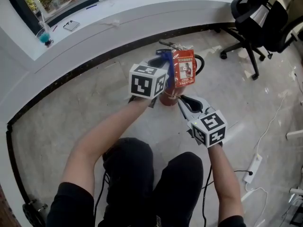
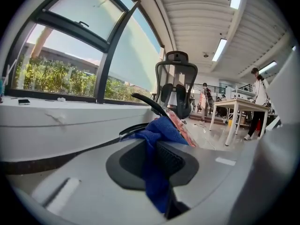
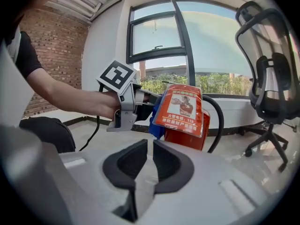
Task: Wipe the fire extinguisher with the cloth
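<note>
- Office chair [image 1: 258, 13] at far right on the pale floor [image 1: 85, 98].
- Fire extinguisher [image 3: 187, 137] stands upright just beyond my knees, between both grippers.
- My left gripper [image 2: 152, 146]: jaws pinching the blue cloth [image 2: 161, 131] at the extinguisher's top.
- My right gripper [image 3: 150, 144]: jaws a narrow slit apart, nothing between, near the extinguisher's right side.
- Red tag [image 3: 180, 108] hangs beside the cloth.

Fire extinguisher [image 3: 190, 136]: red cylinder, upright on the floor. Black hose [image 3: 218, 121] loops down its right side in the right gripper view. Orange-red printed tag [image 3: 181, 108] hangs over its upper part. Cloth [image 2: 157, 177]: blue, bunched, pinched between the jaws of the left gripper [image 2: 155, 156]. Its free end lies against the extinguisher's top, just beside the tag.
</note>
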### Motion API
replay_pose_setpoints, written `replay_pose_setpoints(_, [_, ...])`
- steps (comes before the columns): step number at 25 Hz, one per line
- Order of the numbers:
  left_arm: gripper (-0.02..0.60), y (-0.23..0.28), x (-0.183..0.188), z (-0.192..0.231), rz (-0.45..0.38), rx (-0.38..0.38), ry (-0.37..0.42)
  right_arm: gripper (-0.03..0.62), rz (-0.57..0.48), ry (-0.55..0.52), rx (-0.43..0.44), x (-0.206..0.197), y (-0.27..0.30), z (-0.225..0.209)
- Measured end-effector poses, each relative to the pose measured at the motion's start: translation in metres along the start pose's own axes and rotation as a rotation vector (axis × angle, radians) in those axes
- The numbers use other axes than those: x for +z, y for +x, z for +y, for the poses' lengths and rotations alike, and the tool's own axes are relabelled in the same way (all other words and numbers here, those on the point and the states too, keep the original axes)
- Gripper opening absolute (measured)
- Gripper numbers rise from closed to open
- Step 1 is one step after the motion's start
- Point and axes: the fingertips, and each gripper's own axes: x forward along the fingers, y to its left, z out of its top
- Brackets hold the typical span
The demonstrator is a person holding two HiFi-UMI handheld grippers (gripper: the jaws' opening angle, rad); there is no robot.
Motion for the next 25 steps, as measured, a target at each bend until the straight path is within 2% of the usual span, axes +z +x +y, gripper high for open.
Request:
replay_pose_setpoints(3, [0.052, -0.004, 0.005, -0.013, -0.012, -0.027, -0.007, 0.041, -0.009, 0.010, 0.007, 0.001, -0.002, 0.000])
replay_pose_setpoints(6, [0.053, -0.010, 0.000, -0.022, -0.012, -0.072, 0.070, 0.040, -0.011, 0.016, 0.016, 0.002, 0.002, 0.004])
replay_pose_setpoints(8, [0.053, -0.013, -0.007, -0.015, -0.018, -0.077, 0.091, 0.040, -0.006, 0.013, 0.024, 0.002, 0.006, 0.009])
replay_pose_setpoints(11, [0.052, -0.012, -0.021, 0.005, -0.024, -0.061, 0.065, 0.040, 0.019, 0.010, 0.032, -0.002, 0.015, 0.013])
replay_pose_setpoints(15, [0.052, 0.005, -0.075, 0.025, 0.076, -0.099, 0.013, 0.040, 0.065, 0.012, 0.020, -0.012, 0.034, 0.014])
replay_pose_setpoints(19, [0.052, 0.024, -0.129, 0.036, 0.137, -0.149, -0.029, 0.036, 0.108, 0.004, 0.001, -0.026, 0.056, 0.011])
replay_pose_setpoints(21, [0.052, 0.032, -0.158, 0.040, 0.186, -0.174, -0.026, 0.003, 0.130, 0.004, -0.007, -0.034, 0.065, 0.009])
replay_pose_setpoints(25, [0.052, 0.050, -0.205, 0.051, 0.246, -0.207, -0.007, 0.002, 0.164, 0.012, -0.006, -0.051, 0.078, 0.005])
